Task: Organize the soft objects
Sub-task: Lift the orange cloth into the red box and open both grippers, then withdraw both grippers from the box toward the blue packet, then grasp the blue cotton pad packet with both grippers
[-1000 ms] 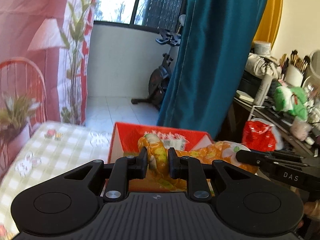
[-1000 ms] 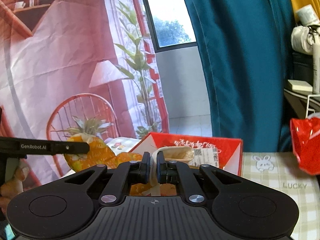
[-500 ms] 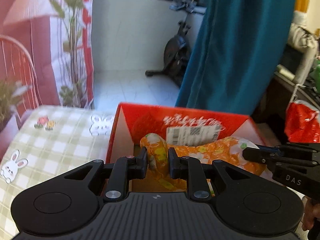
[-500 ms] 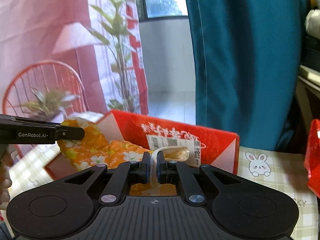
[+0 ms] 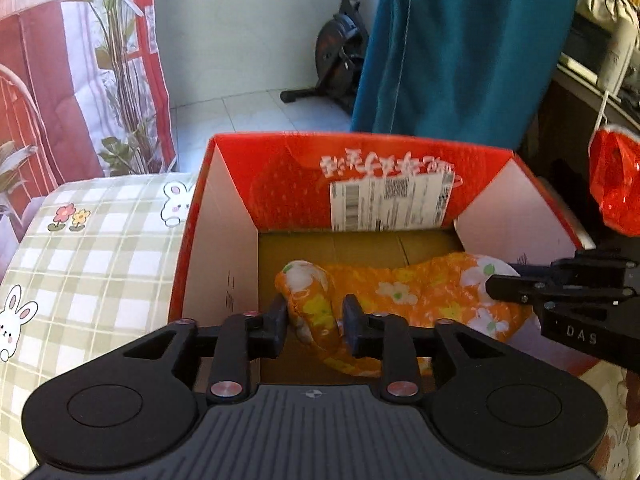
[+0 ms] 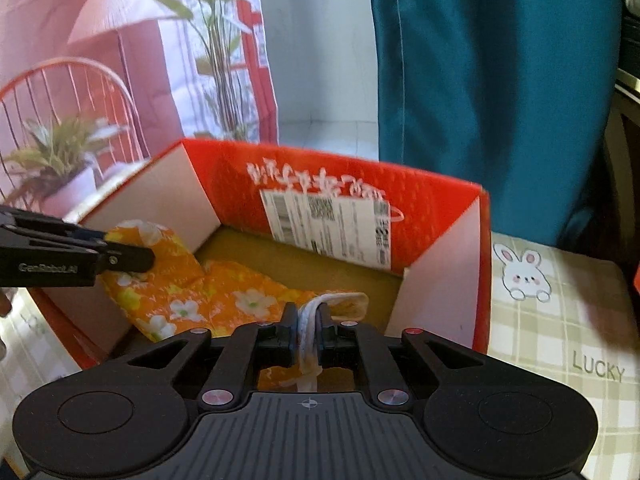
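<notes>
Both tongs were letting go: the left gripper (image 5: 313,318) was opening around a bunched end of the soft orange flower-print cloth (image 5: 424,292), no longer pinching it, and the right gripper (image 6: 307,330) was just starting to open on the cloth's white edge. That cloth lay inside the red cardboard box (image 5: 360,184) on the checked bunny tablecloth (image 5: 92,248). Putting it away looked nearly done; only pulling the tongs out seemed left.

Both grippers tilt downward, side by side. The left gripper (image 5: 315,315) is opening, its pads apparently off the fabric between them. The right gripper (image 6: 307,328) is parting slightly, fabric still between its jaws.
</notes>
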Motion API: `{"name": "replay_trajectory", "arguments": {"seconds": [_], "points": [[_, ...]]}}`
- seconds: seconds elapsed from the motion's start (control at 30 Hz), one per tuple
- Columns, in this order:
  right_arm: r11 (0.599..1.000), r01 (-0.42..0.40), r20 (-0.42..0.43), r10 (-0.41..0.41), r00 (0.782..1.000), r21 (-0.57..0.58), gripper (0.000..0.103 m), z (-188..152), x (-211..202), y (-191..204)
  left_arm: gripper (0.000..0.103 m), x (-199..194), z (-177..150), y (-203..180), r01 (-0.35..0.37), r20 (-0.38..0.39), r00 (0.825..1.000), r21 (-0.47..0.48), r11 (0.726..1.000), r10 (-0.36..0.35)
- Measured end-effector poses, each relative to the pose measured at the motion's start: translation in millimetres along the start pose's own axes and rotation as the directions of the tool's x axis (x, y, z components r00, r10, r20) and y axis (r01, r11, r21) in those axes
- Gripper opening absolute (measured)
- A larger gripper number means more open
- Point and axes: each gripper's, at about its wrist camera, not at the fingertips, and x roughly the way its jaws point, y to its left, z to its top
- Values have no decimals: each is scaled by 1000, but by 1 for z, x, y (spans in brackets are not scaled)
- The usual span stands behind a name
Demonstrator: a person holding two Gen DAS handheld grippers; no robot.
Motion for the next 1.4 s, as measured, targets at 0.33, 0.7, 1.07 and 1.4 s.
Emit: {"name": "replay_trajectory", "arguments": {"seconds": [0.33, 0.7, 1.07, 1.4], "points": [[998, 39, 31, -41, 999, 46, 25, -11, -35, 0, 57, -43, -11, -9, 0, 32, 999, 61, 998, -2], [993, -71, 166, 54, 985, 99, 25, -45, -114, 26, 58, -110, -55, -23, 62, 57, 996, 27, 998, -63], [987, -104, 152, 84, 985, 126, 41, -99, -144, 49, 58, -139, -106, -22, 126, 68, 990, -88, 988, -120], [980, -107, 89, 93, 992, 169, 52, -132, -140, 51, 57, -133, -142, -16, 166, -12, 985, -166, 972, -170]]}}
